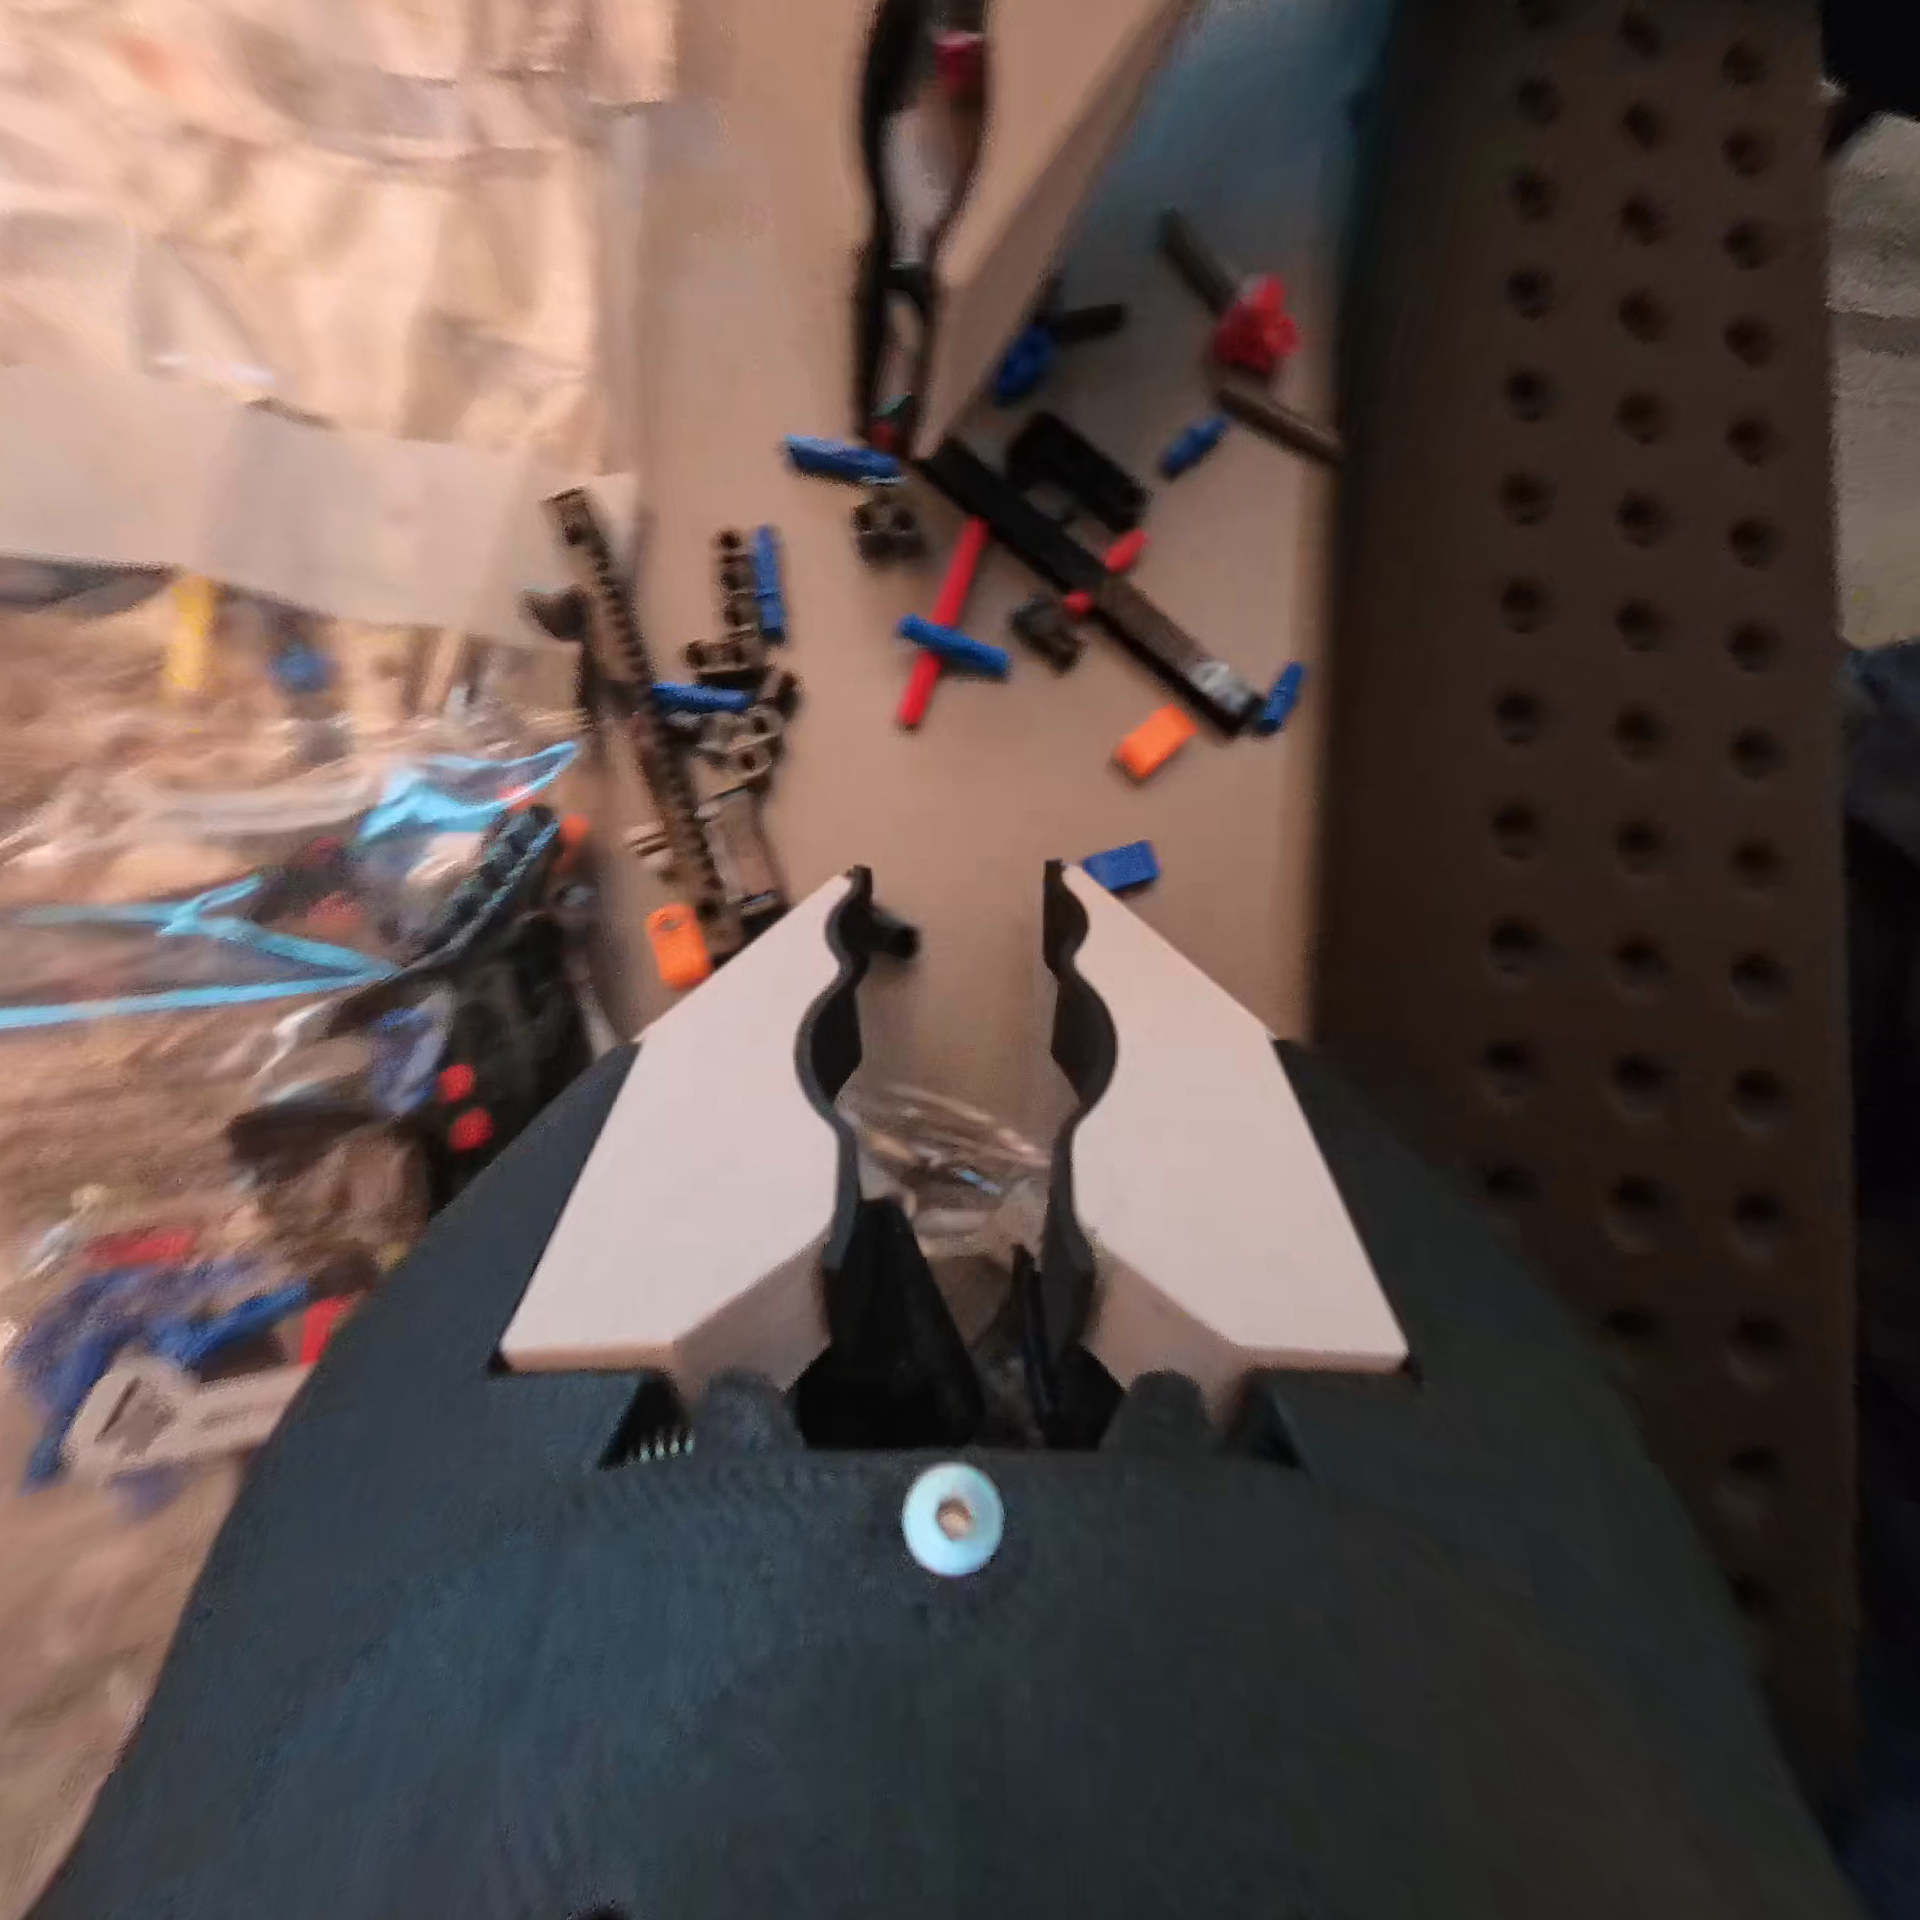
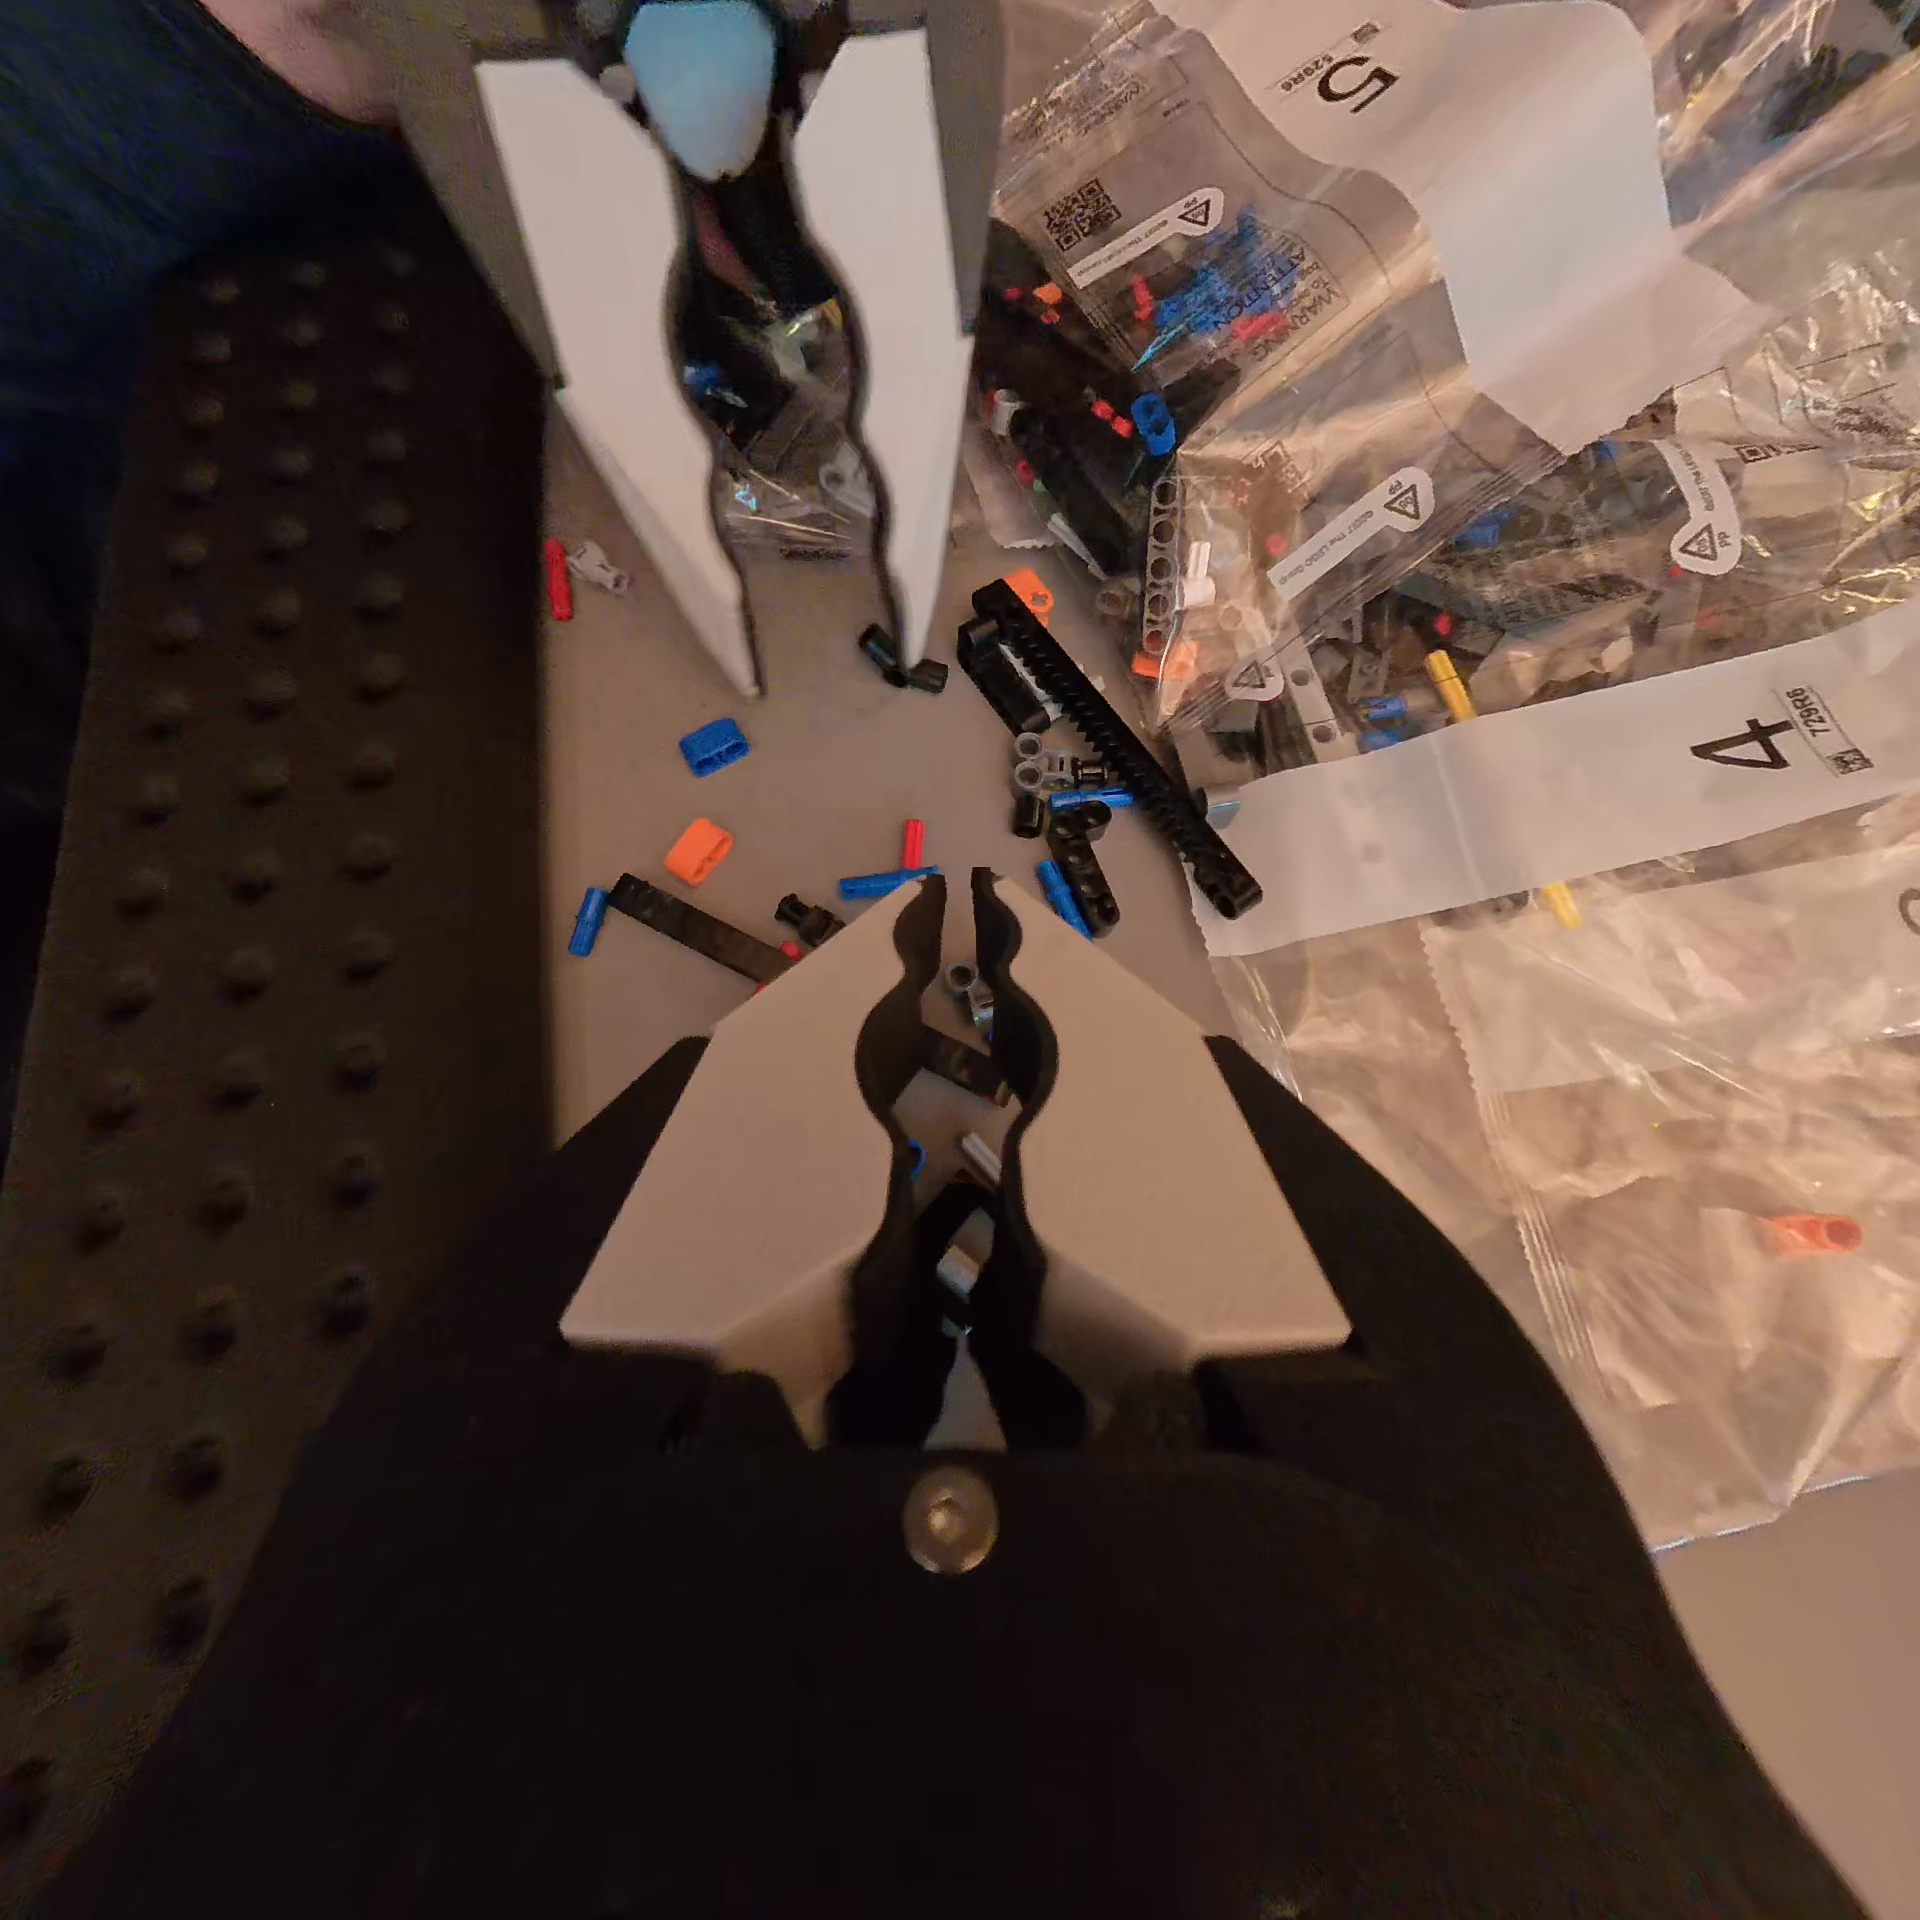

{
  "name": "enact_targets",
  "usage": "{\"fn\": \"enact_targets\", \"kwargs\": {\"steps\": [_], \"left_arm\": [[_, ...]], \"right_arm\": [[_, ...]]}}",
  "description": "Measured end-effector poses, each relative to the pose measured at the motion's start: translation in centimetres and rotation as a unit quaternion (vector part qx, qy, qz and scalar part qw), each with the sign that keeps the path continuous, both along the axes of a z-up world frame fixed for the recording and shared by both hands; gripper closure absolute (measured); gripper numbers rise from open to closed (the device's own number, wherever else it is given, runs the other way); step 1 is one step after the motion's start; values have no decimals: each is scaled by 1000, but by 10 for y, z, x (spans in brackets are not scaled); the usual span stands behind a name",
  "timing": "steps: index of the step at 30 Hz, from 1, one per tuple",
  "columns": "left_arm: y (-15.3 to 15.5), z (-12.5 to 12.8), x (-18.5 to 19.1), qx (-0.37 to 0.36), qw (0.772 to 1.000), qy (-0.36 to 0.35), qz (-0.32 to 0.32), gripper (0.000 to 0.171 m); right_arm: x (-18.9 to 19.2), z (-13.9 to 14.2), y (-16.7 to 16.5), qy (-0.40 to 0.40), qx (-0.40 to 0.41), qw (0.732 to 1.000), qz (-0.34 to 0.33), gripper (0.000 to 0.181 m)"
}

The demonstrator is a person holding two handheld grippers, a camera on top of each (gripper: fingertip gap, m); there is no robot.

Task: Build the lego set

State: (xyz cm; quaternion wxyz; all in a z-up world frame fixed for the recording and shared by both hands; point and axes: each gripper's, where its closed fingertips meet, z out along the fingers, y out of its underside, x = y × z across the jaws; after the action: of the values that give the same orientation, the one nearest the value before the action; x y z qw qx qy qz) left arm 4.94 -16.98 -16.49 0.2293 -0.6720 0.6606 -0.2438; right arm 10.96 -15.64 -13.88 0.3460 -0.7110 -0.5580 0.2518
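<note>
1. Nearest the lens: right gripper [image 2: 958, 883], tips nearly pressed together, only a sliver between, nothing pinched. It hangs over a small grey connector [image 2: 966, 987] on the table [image 2: 810, 790].
2. Left gripper [image 1: 958, 883] spread, nothing at its tips; a clear bag [image 1: 935, 1153] shows through the gap, but contact cannot be told. A short black pin [image 2: 904, 665] lies just beside its tips.
3. Loose lego lies scattered between the two grippers: rack beam [image 2: 1122, 758], blue link [image 2: 713, 746], orange link [image 2: 698, 850], blue pins, red axle [image 2: 912, 842].
4. Unopened numbered bags [image 2: 1558, 790] are heaped beside the loose pieces.
5. Handling, judged: pieces are light, rigid, slick plastic; small pins likely roll or squirt out under a pinch.
6. Take the rack beam across its flat sides, mid-length; pins across the barrel.
7. Bags are soft and crinkly; grip them at an edge.
</note>
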Motion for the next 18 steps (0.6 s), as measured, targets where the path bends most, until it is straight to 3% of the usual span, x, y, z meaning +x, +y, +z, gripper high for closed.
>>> {"fn": "enact_targets", "kwargs": {"steps": [4, 14, 18], "left_arm": [[17, 0, -7, 5, 999, -1, 43, 140], [8, -13, -5, 9, 999, 34, 15, 164], [8, -13, -4, 25, 999, 39, 5, 164]], "right_arm": [[0, 0, 0, 0, 0, 1000, 0, 178], [1, -4, 2, -8, -3, 1000, -2, 179], [1, -6, 2, -11, -6, 1000, -3, 179]]}}
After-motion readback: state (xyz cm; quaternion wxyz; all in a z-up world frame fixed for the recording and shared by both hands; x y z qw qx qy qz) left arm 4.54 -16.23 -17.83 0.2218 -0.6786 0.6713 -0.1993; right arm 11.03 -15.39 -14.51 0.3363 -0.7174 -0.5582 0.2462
